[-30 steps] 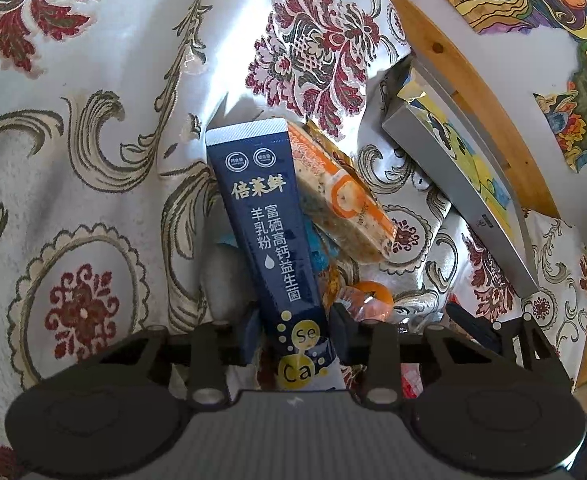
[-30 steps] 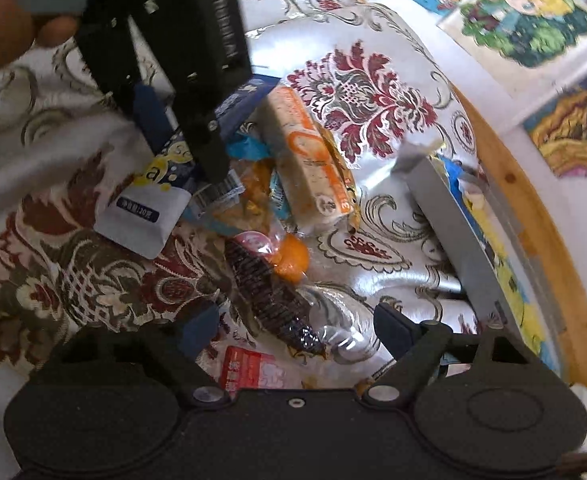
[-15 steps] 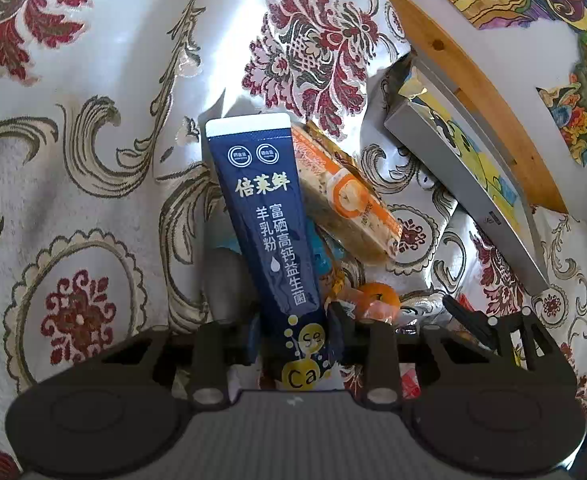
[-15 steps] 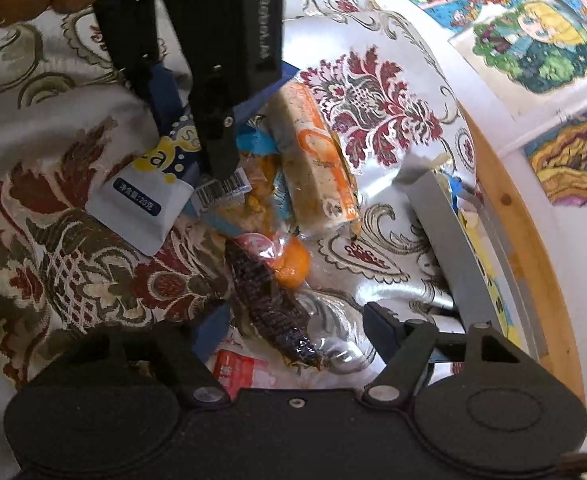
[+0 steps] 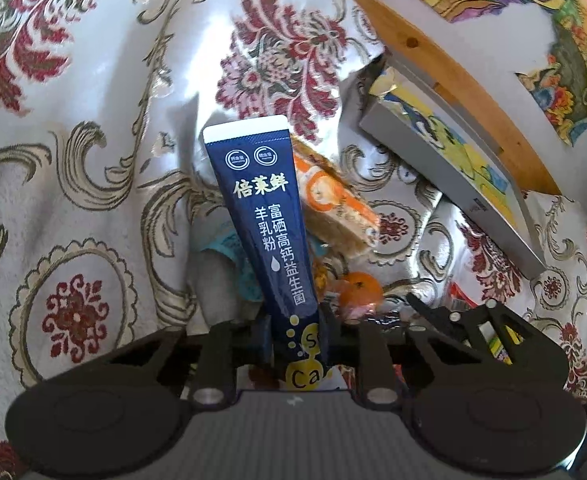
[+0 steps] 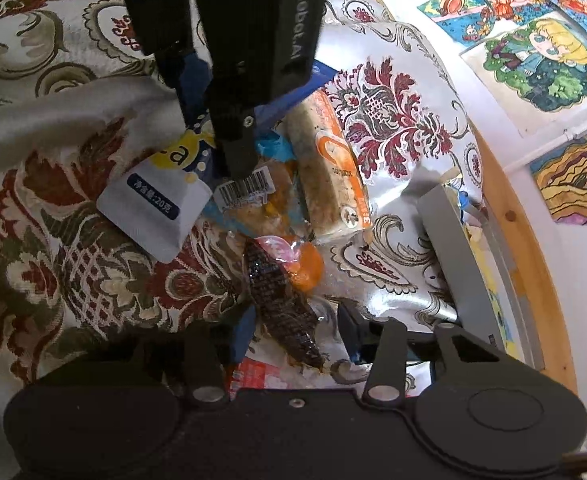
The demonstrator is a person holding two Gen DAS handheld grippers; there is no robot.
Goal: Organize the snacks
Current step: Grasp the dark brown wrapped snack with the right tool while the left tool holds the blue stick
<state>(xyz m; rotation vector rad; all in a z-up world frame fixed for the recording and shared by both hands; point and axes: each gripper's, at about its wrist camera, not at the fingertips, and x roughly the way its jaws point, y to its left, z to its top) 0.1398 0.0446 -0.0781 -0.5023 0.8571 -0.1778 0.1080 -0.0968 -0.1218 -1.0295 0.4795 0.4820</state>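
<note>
Floral brocade cloth [image 5: 93, 128] under everything, grey picture book [image 5: 445, 152] along the wooden edge at right. Left gripper [image 5: 295, 334] clamped on navy milk-powder sachet [image 5: 267, 216], lifted over the snack pile. Orange-wrapped cake bar [image 6: 329, 172] just beside the sachet. Right gripper [image 6: 293, 334] spread apart, 2 fingers straddling dark snack packet [image 6: 281, 300]; orange jelly cup [image 6: 307, 266] touching that packet.

My left claw [image 6: 229, 136] hides most of the navy sachet [image 6: 155, 196]; the red packet [image 6: 261, 374] is half covered by my right claw [image 6: 293, 332].
</note>
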